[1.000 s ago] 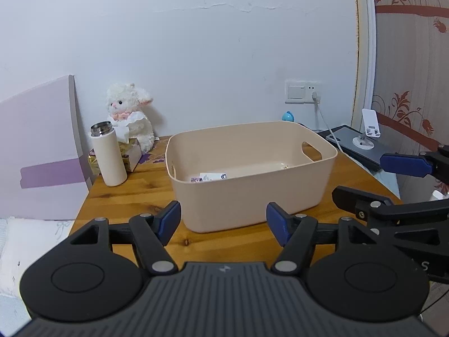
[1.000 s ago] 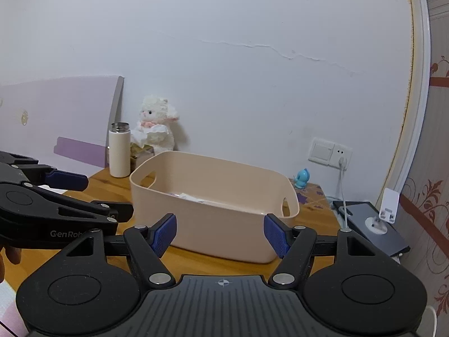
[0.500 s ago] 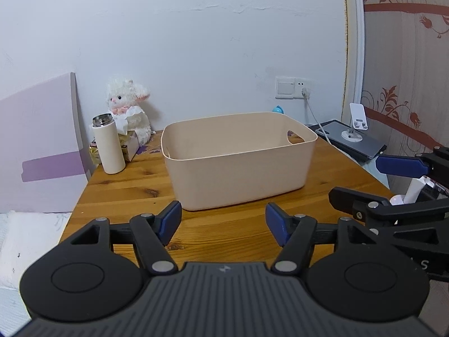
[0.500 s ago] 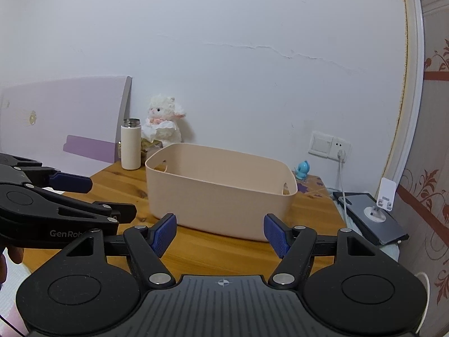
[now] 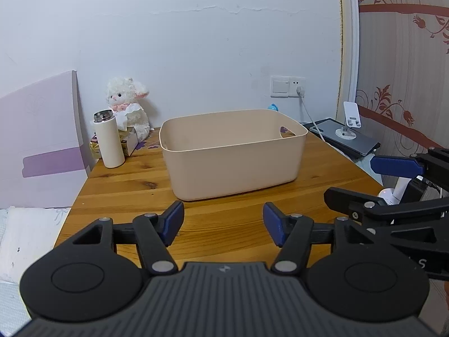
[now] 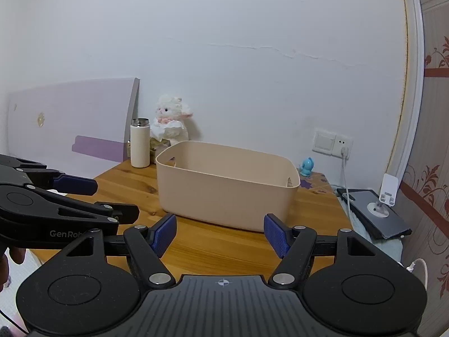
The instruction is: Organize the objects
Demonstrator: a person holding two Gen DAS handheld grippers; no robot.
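A beige plastic bin [image 5: 233,154] stands in the middle of the wooden table [image 5: 126,191]; it also shows in the right wrist view [image 6: 224,185]. Its inside is hidden from this low angle. My left gripper [image 5: 223,226] is open and empty, held back from the bin over the table's near edge. My right gripper [image 6: 220,236] is open and empty, also back from the bin. Each gripper shows in the other's view, the right one [image 5: 373,179] at the right, the left one [image 6: 95,196] at the left.
A white thermos [image 5: 109,139], a tissue box [image 5: 127,137] and a white plush lamb [image 5: 127,109] stand at the back left. A small blue figure [image 6: 306,166] is behind the bin. A tablet with a phone stand [image 5: 348,137] lies at the right. A purple headboard [image 5: 39,140] leans at the left.
Both grippers have pulled back and sunk lower from the bin, so its inside no longer shows. Both stay open and empty.
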